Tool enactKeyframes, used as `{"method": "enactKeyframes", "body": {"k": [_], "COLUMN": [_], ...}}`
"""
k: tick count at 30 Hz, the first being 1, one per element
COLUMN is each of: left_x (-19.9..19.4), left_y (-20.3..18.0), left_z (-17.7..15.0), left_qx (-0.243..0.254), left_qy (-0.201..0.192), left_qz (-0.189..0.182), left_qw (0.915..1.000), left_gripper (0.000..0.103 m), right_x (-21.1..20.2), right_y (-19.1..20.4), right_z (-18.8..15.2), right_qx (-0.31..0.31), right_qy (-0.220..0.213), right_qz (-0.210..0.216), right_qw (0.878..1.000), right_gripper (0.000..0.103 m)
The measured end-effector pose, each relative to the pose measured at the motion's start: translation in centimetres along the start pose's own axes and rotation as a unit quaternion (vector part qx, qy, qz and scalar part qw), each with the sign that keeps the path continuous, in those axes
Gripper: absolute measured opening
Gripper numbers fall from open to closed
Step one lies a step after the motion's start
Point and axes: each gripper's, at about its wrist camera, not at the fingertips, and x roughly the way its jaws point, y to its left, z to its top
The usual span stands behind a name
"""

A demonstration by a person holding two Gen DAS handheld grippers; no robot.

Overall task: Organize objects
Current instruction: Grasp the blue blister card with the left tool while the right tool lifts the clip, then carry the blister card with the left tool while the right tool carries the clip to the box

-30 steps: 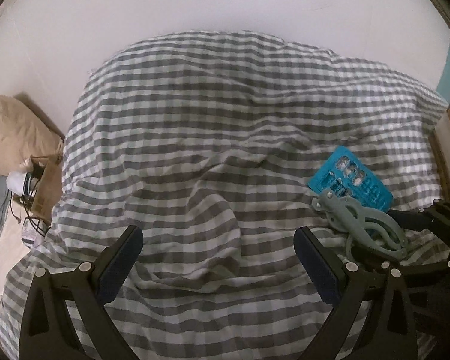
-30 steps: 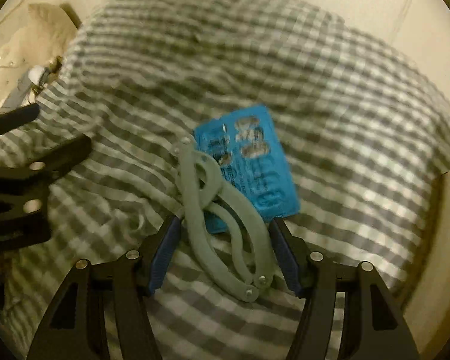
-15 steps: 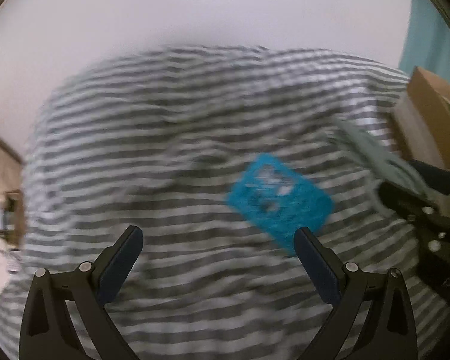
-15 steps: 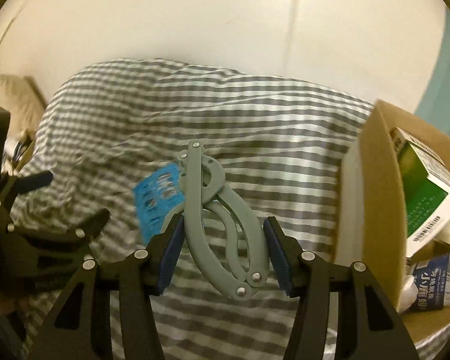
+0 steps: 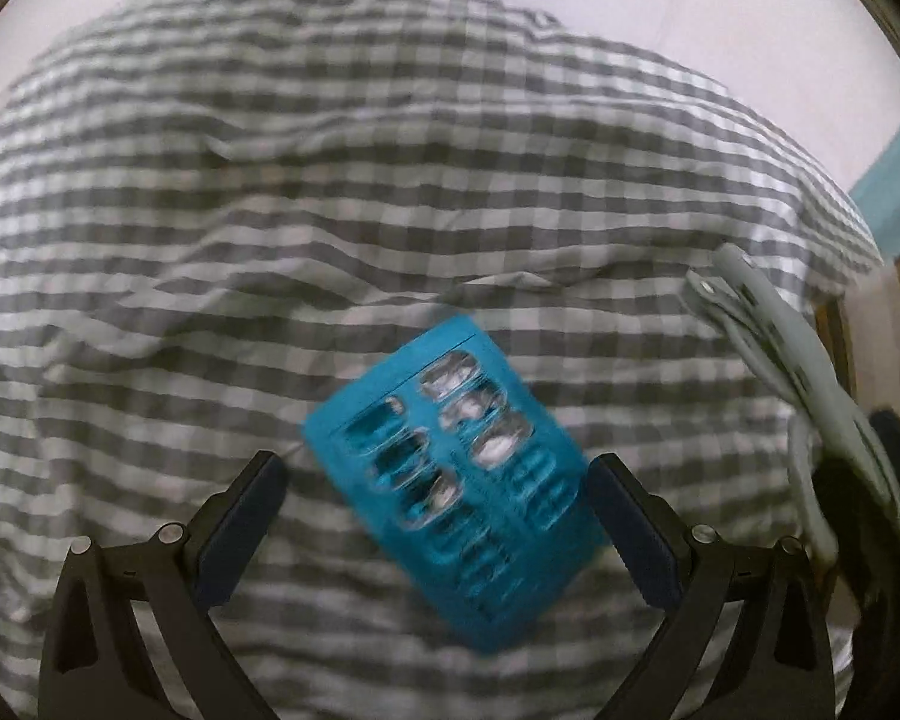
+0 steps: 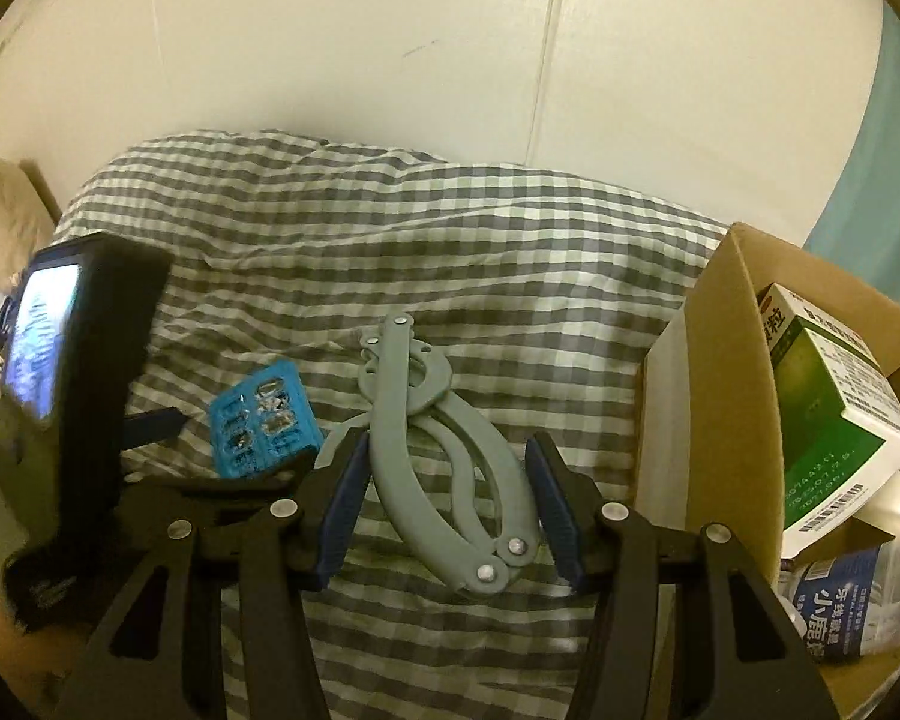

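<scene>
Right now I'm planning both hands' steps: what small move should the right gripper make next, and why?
Probably carry the grey folding tool rightward, over the cardboard box's near wall. The right gripper is shut on it above the checkered blanket, and the box beside it already holds a green-and-white carton. The left gripper hangs open around the blue blister pack.

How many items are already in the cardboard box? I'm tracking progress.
3 visible: a green-and-white carton, a white object under it, and a blue-labelled container at the box front. More may be hidden.

Bedroom at home — checked duvet [image 6: 390, 240], pillow [image 6: 0, 210].
</scene>
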Motion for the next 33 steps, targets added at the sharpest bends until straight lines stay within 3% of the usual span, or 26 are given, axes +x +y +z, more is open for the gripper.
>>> {"method": "enactKeyframes", "body": {"k": [4,7,10,12,15,23,26,33], "left_x": [1.4,0.9,-0.4,-1.7,-3.7,-10.6,-12.4,-19.0], "left_y": [-0.7,-1.2,-1.0,-0.9,-0.7,0.4,2.7,2.9], "left_z": [0.3,-0.1,-0.7,-1.3,-2.4,-5.6,-6.3,-8.5], "left_qx": [0.005,0.024,0.027,0.038,0.055,0.085,0.083,0.086], "left_qy": [0.02,0.01,-0.007,-0.019,-0.035,-0.076,-0.083,-0.118], "left_qz": [0.005,-0.004,-0.029,-0.038,-0.053,-0.066,-0.066,-0.049], "left_qw": [0.9998,0.9997,0.9992,0.9984,0.9965,0.9913,0.9909,0.9881], "left_gripper": [0.103,0.101,0.062,0.023,0.008,0.007,0.007,0.007], "right_x": [0.1,0.3,0.0,-0.4,-1.3,-5.8,-7.4,-12.2], "right_y": [0.1,0.1,0.0,-0.2,-0.1,-0.6,-1.2,-1.4], "right_z": [-0.2,-0.4,-0.5,-0.6,-0.8,-1.6,-2.2,-2.9], "right_qx": [-0.006,-0.007,-0.005,0.001,0.006,-0.011,-0.012,-0.012], "right_qy": [0.001,0.004,0.003,0.001,0.003,0.0,-0.001,-0.017], "right_qz": [-0.007,-0.007,0.002,0.014,0.026,0.033,0.034,0.036], "right_qw": [1.0,1.0,1.0,1.0,1.0,0.999,0.999,0.999], "right_gripper": [0.053,0.053,0.053,0.053,0.053,0.053,0.053,0.053]}}
